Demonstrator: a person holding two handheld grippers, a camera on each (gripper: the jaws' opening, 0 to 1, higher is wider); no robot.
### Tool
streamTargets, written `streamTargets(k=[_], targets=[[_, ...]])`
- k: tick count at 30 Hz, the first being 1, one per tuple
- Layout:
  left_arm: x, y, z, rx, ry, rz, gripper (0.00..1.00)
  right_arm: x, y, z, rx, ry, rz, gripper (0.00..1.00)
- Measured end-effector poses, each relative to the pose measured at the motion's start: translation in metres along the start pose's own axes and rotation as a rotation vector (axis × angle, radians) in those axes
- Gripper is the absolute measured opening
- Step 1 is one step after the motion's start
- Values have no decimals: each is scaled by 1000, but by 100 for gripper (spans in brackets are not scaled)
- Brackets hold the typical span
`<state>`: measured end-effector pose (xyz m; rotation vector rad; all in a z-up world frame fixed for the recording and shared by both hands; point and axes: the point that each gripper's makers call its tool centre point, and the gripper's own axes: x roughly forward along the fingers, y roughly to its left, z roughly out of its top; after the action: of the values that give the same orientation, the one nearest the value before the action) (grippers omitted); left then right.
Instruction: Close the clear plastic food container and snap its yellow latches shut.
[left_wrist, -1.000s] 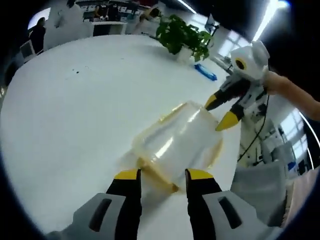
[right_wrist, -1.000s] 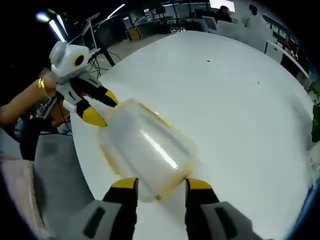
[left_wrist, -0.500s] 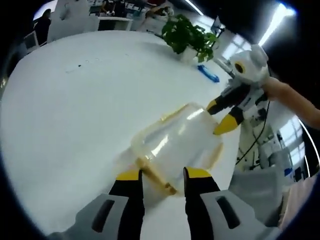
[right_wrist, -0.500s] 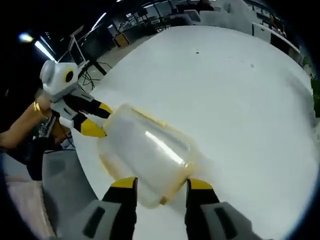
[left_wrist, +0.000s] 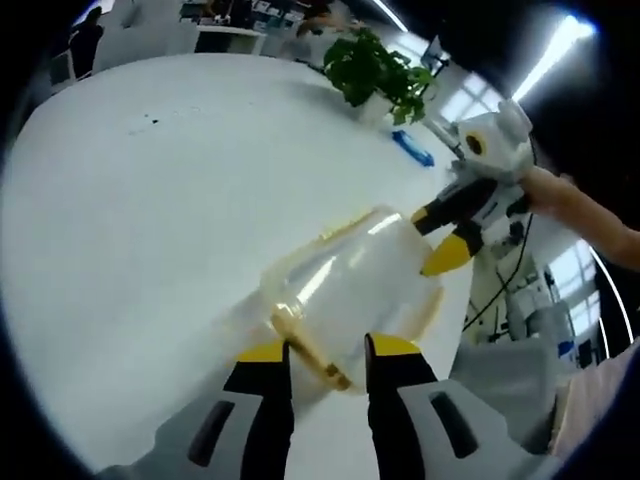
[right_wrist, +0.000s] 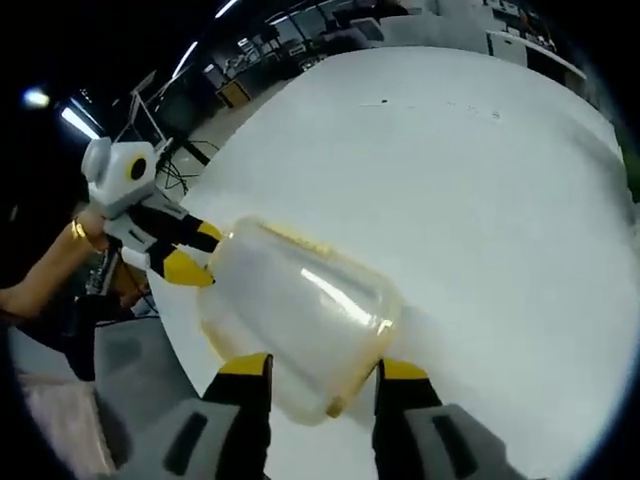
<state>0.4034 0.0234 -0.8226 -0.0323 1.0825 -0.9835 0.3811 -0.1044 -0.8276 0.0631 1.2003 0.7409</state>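
The clear container (left_wrist: 350, 290) is lying on the white table (left_wrist: 150, 200) near its edge, and its lid is appearing to sit down over the base, so the closing step is looking done or nearly done; the yellow latches are looking like the part left, though whether any of them is already snapped is not something these views are settling. Going left to right in the left gripper view, the left gripper (left_wrist: 325, 352) is reaching in from below with its yellow-tipped jaws apart, straddling the yellow latch (left_wrist: 310, 350) at the container's near short end, one tip on each side of it and close against the rim, without clearly clamping it. Further right, the right gripper (left_wrist: 437, 238) is coming in from the far end, held in a person's hand, its jaws spread and its tips touching or just beside the container's far corner. In the right gripper view the same picture is mirroring itself: the left gripper (right_wrist: 197, 252) is pressing at the far end on the left, while the right gripper's own jaws are rising apart around the near end. A potted plant (left_wrist: 380, 70) is standing well beyond.
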Motion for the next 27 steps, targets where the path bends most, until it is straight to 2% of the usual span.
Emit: streamTargets(k=[11,16,18,19,21,23,25,27], targets=[[-3,-2,1,50,-21,66,26,1,2,-1,60,-9,-38,42],[-4,0,6,137,-43,119,29,0,4,0,52,-28,-54,43],[-5,-3,6,96,-46,142,30,-1,1,7,29,-72,-82,44],[-5,-3,5,76,-37,150,31,-1,2,15,51,-128,-70,47],[-4,-6,5,120,-35,150,37,-6,6,20,112,-157,-32,49],[-6,-4,7,154,-44,175,43,-12,4,24,52,-170,-47,48],[-10,-3,13,207,-70,206,43,-17,2,29,-16,-182,-65,46],[-15,-1,20,255,-97,237,42,-21,3,34,-47,-196,-74,45]])
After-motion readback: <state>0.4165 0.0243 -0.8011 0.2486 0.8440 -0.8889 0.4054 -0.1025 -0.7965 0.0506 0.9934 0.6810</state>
